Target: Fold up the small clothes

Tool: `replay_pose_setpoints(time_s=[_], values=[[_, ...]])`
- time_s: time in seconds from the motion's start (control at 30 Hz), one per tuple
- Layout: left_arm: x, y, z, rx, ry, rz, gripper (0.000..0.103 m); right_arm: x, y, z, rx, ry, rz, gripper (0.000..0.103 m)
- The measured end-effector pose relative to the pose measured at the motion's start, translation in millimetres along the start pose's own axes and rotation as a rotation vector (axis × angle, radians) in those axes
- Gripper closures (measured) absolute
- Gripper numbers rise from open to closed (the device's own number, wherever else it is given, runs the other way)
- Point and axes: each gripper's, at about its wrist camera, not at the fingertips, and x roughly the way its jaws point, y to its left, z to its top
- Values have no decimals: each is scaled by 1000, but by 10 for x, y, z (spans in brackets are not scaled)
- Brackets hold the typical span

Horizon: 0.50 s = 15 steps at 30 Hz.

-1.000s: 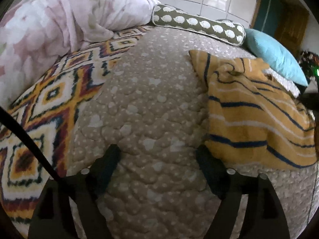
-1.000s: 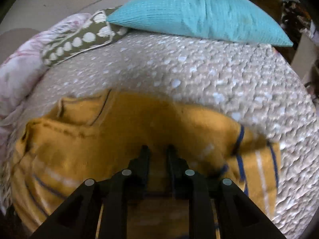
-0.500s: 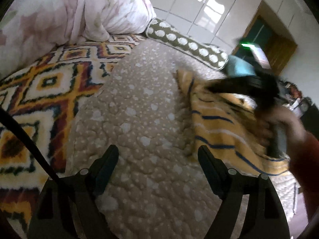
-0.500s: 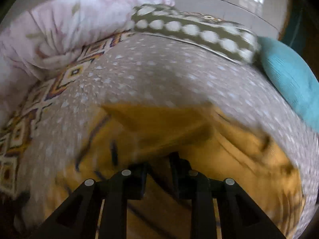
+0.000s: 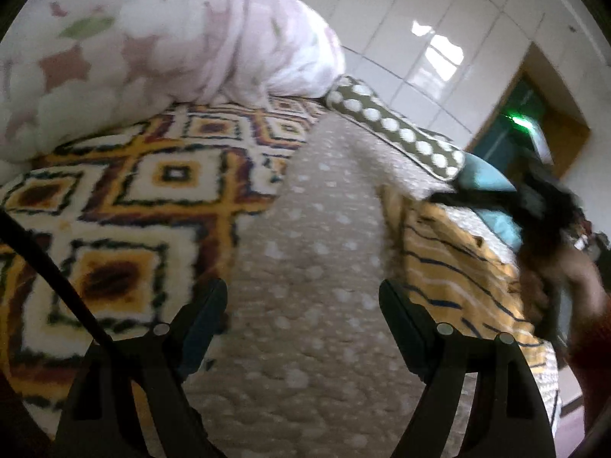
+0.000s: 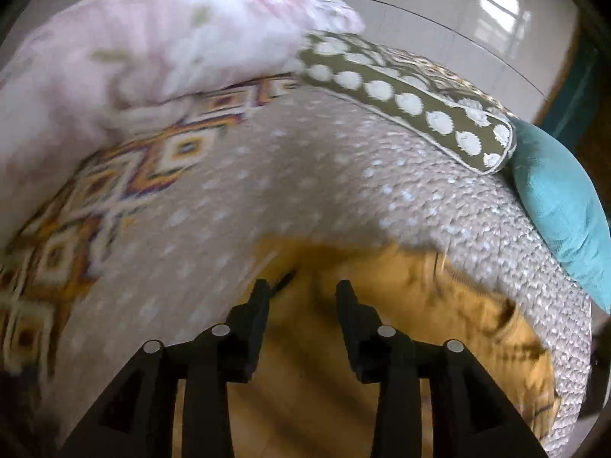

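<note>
A mustard-yellow garment with navy and white stripes (image 5: 454, 267) lies on the beige dotted bedspread (image 5: 305, 267), right of my left gripper (image 5: 303, 301). The left gripper is open and empty, low over the bedspread. In the right wrist view the garment (image 6: 420, 305) shows its plain yellow side under and ahead of my right gripper (image 6: 303, 290). Its fingers stand apart with nothing between them, just above the garment's far left edge. The right gripper and the hand holding it also show, blurred, in the left wrist view (image 5: 534, 206).
A pink floral duvet (image 5: 133, 49) is heaped at the back left on a diamond-patterned blanket (image 5: 133, 198). A green dotted bolster (image 6: 408, 99) and a teal pillow (image 6: 561, 210) lie along the far side. A tiled wall stands behind.
The right gripper carried a fold of the garment leftwards across it, then opened and let it go. The left gripper stayed open and tilted up and left.
</note>
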Motion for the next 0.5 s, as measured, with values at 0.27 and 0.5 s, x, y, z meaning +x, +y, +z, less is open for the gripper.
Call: replay_pose_setpoints(time_s=[0.27, 0.5], values=[[68, 111, -3, -18, 24, 115, 23, -617, 315, -963, -115, -52, 20, 52], [-36, 320, 45, -83, -21, 163, 23, -731, 795, -1362, -273, -124, 70, 52]])
